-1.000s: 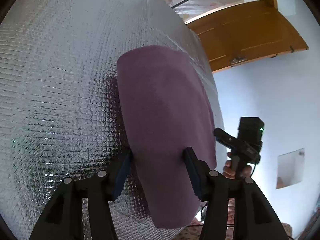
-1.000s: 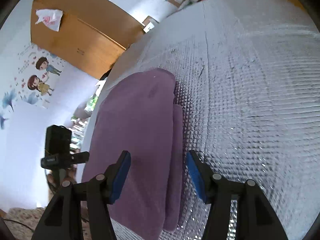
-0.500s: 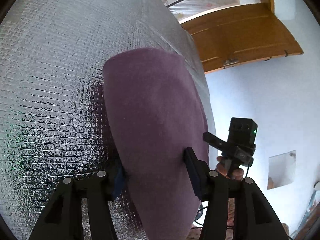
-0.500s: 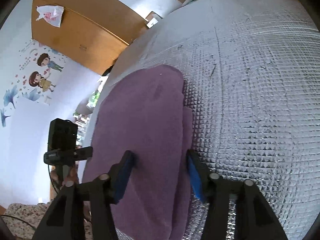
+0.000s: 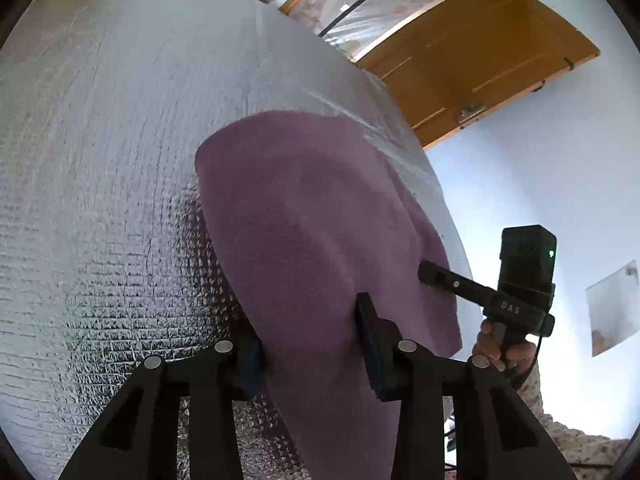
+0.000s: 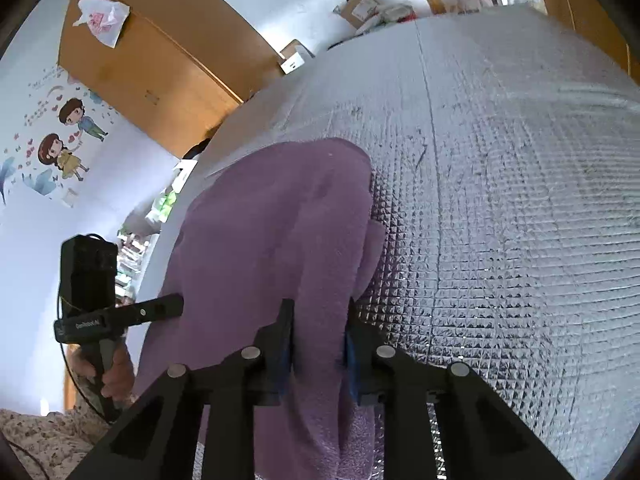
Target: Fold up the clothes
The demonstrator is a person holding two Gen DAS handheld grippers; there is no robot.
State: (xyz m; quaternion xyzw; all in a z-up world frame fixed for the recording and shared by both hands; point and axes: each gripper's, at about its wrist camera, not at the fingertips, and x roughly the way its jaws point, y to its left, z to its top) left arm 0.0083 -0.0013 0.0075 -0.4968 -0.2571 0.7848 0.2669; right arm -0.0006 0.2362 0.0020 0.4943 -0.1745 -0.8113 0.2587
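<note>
A purple towel-like cloth (image 5: 304,232) lies folded on the silver quilted mat (image 5: 100,160), near its front edge. My left gripper (image 5: 308,340) has its jaws around the cloth's near end, one finger under and one on top, still fairly wide. My right gripper (image 6: 318,344) is shut on the other near end of the cloth (image 6: 272,232). Each gripper shows in the other's view: the right one (image 5: 436,278) at the cloth's right edge, the left one (image 6: 160,310) at its left edge.
The silver mat (image 6: 520,200) spreads far beyond the cloth. A wooden door (image 5: 480,56) and a wooden cabinet (image 6: 152,68) stand behind it. Boxes and clutter (image 6: 368,8) lie past the far edge. The wall has cartoon stickers (image 6: 64,136).
Both grippers have moved forward onto the cloth's near edge. The right jaws went from wide open to closed on the cloth. The left jaws now straddle the cloth.
</note>
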